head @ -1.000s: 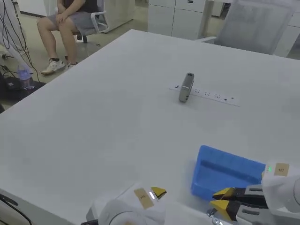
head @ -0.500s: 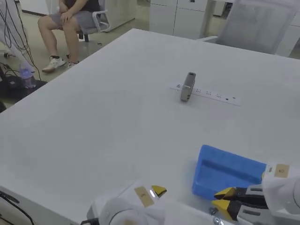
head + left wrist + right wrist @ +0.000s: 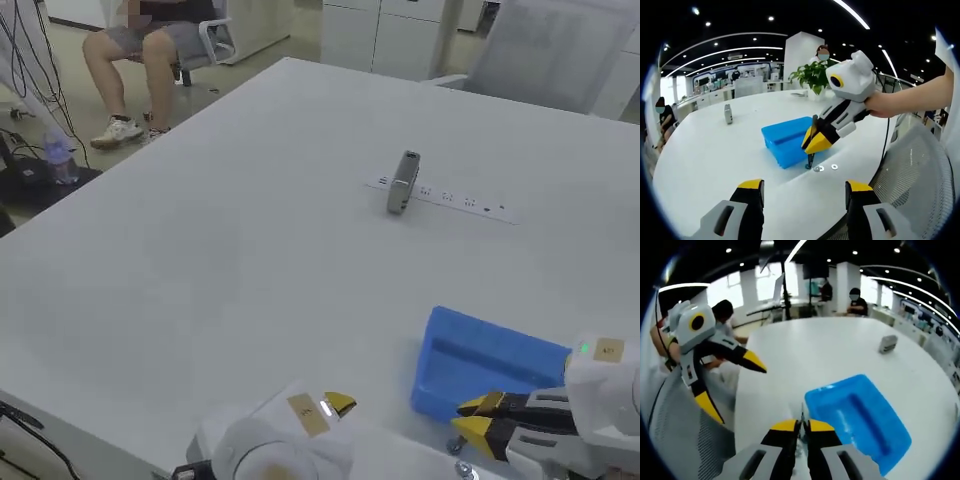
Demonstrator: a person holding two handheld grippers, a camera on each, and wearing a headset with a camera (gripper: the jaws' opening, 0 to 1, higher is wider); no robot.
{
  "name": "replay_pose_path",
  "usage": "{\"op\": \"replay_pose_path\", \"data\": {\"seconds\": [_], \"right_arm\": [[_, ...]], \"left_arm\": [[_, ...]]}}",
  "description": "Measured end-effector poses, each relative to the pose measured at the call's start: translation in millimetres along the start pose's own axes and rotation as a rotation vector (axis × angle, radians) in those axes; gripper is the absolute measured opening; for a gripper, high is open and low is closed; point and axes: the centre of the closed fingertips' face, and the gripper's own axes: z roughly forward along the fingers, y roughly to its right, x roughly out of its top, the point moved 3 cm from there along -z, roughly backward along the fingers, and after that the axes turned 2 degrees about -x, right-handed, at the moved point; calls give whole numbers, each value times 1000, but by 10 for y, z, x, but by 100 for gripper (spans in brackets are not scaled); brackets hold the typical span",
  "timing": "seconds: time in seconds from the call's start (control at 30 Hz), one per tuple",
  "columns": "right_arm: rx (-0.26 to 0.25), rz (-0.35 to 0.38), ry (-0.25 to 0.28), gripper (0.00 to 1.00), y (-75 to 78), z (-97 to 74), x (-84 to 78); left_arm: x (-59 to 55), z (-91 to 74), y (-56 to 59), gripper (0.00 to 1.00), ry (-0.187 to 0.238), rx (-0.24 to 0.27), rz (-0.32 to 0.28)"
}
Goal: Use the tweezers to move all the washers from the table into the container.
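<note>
Pick-up step appears in hand: right gripper (image 3: 812, 142), fingers clamped on tweezers (image 3: 810, 159), holds tips just beside washers (image 3: 817, 169) near container (image 3: 785, 140) (left gripper (image 3: 805, 186): fingers spread). Next move calls for nipping one washer cleanly.

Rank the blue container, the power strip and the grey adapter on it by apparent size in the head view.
1. Blue container, helped by being nearest the camera.
2. Power strip: long, thin.
3. Grey adapter: shorter, thicker; these two are close, so unsure.

A grey adapter (image 3: 402, 183) stands on the power strip's (image 3: 460, 203) left end; a grey chair (image 3: 545, 50) beyond it, a seated person (image 3: 158, 70) far left.
</note>
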Motion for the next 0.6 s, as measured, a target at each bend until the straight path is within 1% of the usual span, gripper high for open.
{"op": "replay_pose_path", "data": {"seconds": [0.03,0.1,0.13,0.17,0.3,0.4,0.5,0.6], "right_arm": [[9,38,1,4,4,-2,-6],[16,62,11,4,12,4,-5],[35,94,12,4,-10,6,-10],[35,98,10,4,-5,7,-21],[24,85,26,4,-59,-2,-31],[38,82,28,4,-121,3,-35],[30,47,27,4,-171,7,-30],[42,57,27,4,-197,15,-34]], "left_arm": [[-1,0,0,66,-1,0,2],[-2,1,0,66,-2,0,3],[-2,1,1,65,-1,-1,2],[-2,1,1,65,-2,-1,3],[-4,0,-5,65,-3,3,2],[-4,-3,-5,65,-5,3,2],[-9,0,4,65,-10,-1,6],[-12,2,8,65,-13,-4,8]]}}
